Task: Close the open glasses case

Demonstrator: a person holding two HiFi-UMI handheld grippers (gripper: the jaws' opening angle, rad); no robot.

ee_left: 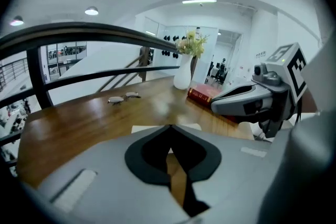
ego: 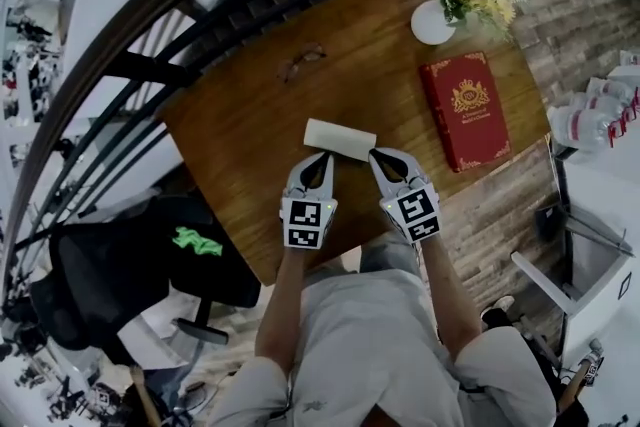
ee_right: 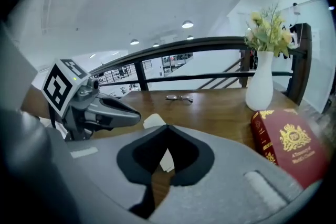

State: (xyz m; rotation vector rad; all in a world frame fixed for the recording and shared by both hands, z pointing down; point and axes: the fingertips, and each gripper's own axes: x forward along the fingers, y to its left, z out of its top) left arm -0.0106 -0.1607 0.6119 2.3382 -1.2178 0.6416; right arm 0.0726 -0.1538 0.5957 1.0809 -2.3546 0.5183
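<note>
The wooden counter (ego: pixel 240 115) carries a cream glasses case (ego: pixel 340 139) by its near edge, spectacles (ego: pixel 301 61) farther left, a red book (ego: pixel 466 110) right, and a white vase (ego: pixel 432 22) far right.

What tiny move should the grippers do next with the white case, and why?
Probably ease both forward onto the case. The left gripper and right gripper are shut, tips side by side at its near edge; whether they touch it, or how far it stands open, I can't tell.
</note>
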